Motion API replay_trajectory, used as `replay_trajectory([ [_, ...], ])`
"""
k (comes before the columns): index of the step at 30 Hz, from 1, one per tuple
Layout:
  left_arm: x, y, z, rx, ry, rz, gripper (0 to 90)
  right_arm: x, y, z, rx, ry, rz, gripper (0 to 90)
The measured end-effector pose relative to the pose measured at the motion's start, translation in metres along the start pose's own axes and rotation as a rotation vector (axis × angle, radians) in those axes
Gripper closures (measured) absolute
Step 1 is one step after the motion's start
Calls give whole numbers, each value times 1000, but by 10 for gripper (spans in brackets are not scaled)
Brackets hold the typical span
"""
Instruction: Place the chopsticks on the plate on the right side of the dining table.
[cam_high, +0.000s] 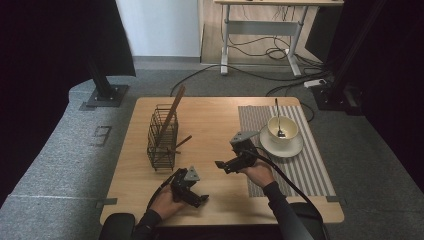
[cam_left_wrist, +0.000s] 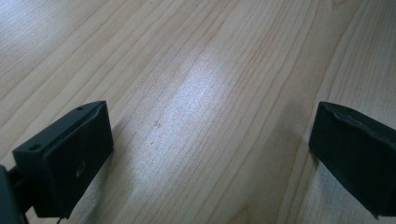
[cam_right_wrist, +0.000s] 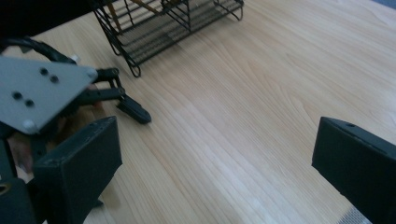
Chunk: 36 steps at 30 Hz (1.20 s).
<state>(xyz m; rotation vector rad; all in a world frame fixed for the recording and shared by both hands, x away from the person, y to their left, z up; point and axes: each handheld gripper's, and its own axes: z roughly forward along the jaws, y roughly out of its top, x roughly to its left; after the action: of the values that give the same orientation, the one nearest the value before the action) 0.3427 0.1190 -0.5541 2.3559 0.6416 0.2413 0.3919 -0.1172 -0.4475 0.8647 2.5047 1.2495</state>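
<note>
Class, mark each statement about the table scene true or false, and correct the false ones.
1. Both tongs, left tongs and right tongs, hold nothing. True.
2. The wire basket holds wooden sticks. True.
3. The cup stands directly on the bare wood. False: it sits on a saucer on the striped mat.
4. The cup is empty. False: a spoon stands in it.
5. The left tongs' jaws are shut. False: they stand wide apart.

I hold both tools low and near each other. Left tool (cam_high: 200, 192): jaws spread wide, nothing between, aimed right. Right tool (cam_high: 223, 165): jaws likewise wide apart, nothing between, aimed left toward the other.
</note>
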Motion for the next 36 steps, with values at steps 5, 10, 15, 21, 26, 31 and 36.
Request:
replay_trajectory([
  [5, 0, 0, 0, -1, 0, 0, 0, 5, 10, 4, 8, 11, -14, 10],
  [10, 0, 0, 0, 1, 0, 1, 0, 10, 20, 9, -2, 22, -26, 11],
  [15, 0, 0, 0, 1, 1, 3, 0, 13, 28, 14, -11, 38, -23, 11],
  [21, 0, 0, 0, 1, -1, 1, 0, 17, 40, 21, -2, 53, -35, 16],
  [26, 0, 0, 0, 3, -2, 3, 0, 22, 50, 27, 3, 57, -45, 21],
  [31, 0, 0, 0, 1, -2, 0, 0, 27, 58, 33, 6, 60, -56, 20],
  [36, 0, 0, 0, 4, -3, 4, 0, 32, 67, 39, -1, 77, -82, 22],
])
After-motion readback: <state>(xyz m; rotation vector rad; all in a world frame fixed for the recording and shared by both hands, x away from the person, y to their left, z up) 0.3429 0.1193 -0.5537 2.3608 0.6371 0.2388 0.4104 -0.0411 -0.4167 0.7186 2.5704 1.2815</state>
